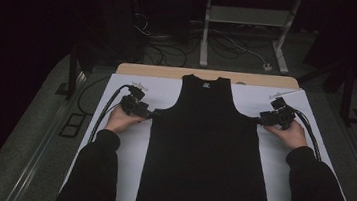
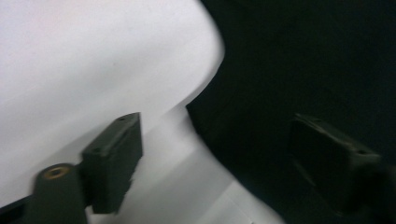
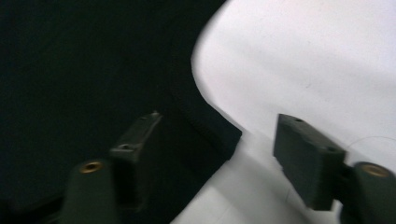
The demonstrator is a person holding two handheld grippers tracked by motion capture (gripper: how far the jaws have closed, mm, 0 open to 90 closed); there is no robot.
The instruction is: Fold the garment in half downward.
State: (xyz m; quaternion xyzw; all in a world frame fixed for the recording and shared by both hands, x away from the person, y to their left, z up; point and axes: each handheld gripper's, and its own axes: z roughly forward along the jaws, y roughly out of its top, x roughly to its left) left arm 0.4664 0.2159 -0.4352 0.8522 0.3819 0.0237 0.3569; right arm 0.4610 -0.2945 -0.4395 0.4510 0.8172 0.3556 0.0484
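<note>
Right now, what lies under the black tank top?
The black tank top lies flat on a white sheet covering the table, whose wooden edge shows beyond it. Whatever lies beneath the cloth is covered.

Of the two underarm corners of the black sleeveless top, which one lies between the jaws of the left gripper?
The underarm corner on the left of the high view, on the black sleeveless top. The left gripper straddles it; the right gripper is at the opposite corner.
</note>
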